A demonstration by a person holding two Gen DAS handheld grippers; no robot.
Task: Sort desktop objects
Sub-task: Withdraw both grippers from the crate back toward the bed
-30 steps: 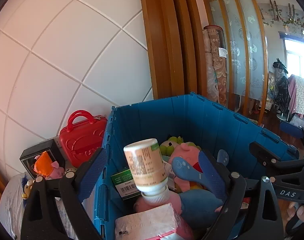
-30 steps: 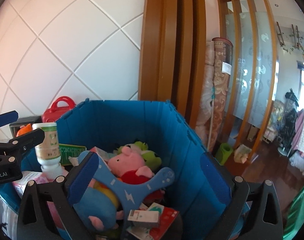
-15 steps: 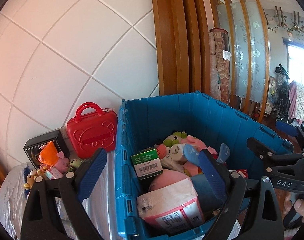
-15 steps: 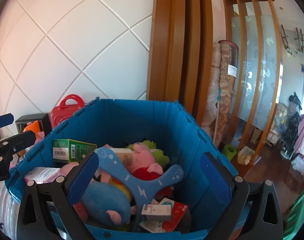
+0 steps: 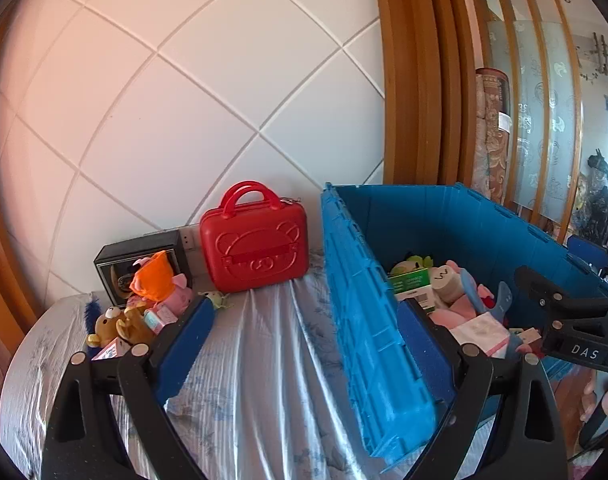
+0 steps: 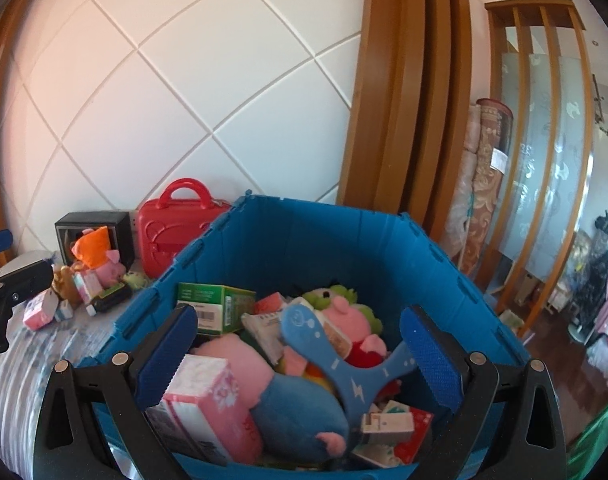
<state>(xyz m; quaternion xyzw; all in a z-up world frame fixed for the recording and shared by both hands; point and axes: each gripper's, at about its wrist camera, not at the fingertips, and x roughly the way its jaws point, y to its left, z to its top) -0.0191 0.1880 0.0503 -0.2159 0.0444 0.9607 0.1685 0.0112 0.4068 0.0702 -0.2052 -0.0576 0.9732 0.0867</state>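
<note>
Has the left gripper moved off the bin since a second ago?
Yes. The left gripper, open and empty, has swung left: the blue bin now sits right of its view, and the red case is centered.

Bright daylight from the right, fisheye-bent edges, dark corners, slight left-edge blur.
</note>
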